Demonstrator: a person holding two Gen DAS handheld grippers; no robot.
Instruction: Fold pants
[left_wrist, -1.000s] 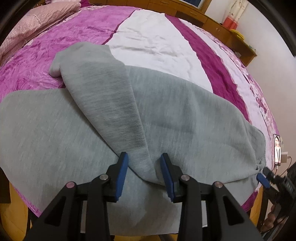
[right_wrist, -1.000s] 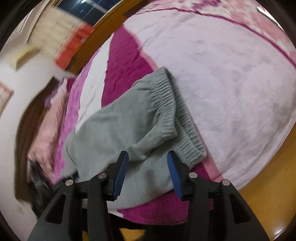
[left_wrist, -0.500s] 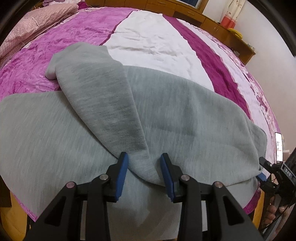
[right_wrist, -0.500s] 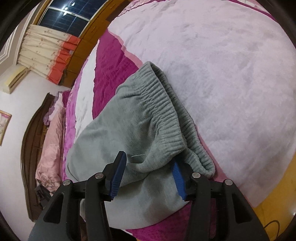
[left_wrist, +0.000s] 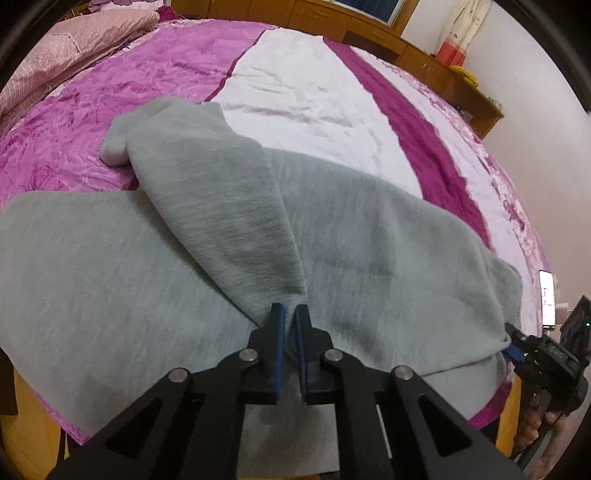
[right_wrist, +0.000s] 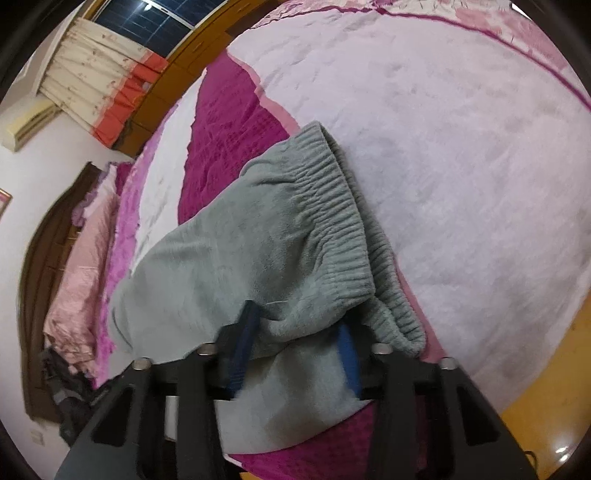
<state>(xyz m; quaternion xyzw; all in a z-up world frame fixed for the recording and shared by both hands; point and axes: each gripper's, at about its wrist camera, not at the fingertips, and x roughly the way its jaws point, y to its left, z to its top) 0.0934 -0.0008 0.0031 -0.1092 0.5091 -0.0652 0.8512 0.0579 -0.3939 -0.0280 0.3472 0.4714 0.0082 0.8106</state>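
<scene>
Grey sweatpants (left_wrist: 351, 236) lie across the near edge of a magenta and white bedspread (left_wrist: 303, 88). One leg (left_wrist: 207, 184) is folded back over the rest. My left gripper (left_wrist: 290, 314) is shut on the near corner of that folded leg. In the right wrist view the ribbed waistband (right_wrist: 332, 206) is doubled over. My right gripper (right_wrist: 295, 328) is open, its fingers on either side of the waistband's near fold, with cloth between them. The right gripper also shows in the left wrist view (left_wrist: 517, 343), at the pants' right end.
Pink pillows (left_wrist: 74, 40) lie at the bed's far left. A wooden cabinet (left_wrist: 424, 59) runs along the far wall. A phone (left_wrist: 546, 299) lies at the bed's right edge. Curtains (right_wrist: 103, 85) and a dark headboard (right_wrist: 40, 251) show in the right wrist view. Wooden floor (right_wrist: 546, 398) lies beside the bed.
My left gripper has closed on the corner of the folded leg. My right gripper has moved forward so the waistband fold sits between its fingers, which have narrowed a little.
</scene>
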